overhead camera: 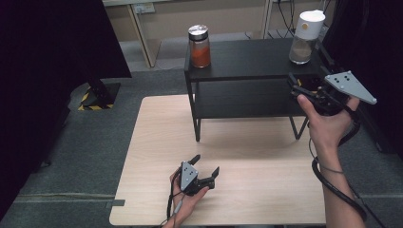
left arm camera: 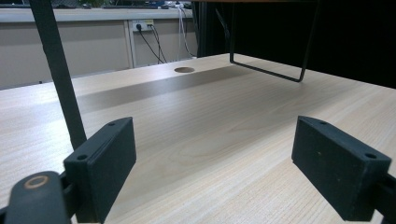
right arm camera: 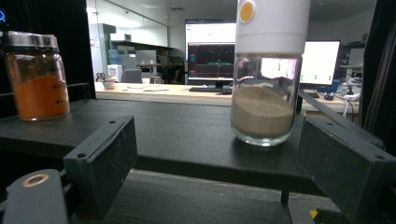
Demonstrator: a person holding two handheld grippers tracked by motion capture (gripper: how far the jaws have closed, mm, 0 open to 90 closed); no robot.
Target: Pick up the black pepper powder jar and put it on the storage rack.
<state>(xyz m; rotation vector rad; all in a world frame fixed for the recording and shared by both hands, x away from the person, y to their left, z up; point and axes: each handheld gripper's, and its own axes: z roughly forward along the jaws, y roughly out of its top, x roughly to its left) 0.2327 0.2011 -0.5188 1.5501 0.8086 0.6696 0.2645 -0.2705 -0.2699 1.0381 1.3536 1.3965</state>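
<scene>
Right claw (right arm camera: 215, 154) open, white-capped jar (right arm camera: 266, 79) just ahead — untouched

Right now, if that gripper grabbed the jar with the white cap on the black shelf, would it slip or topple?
The white-capped jar looks like smooth clear glass, so it may be slippery and breakable. It stands tall and upright with a bulky cap, so a push high up could tip it. Pale powder fills roughly its lower half, which probably steadies it. The right gripper faces it, open.
</scene>
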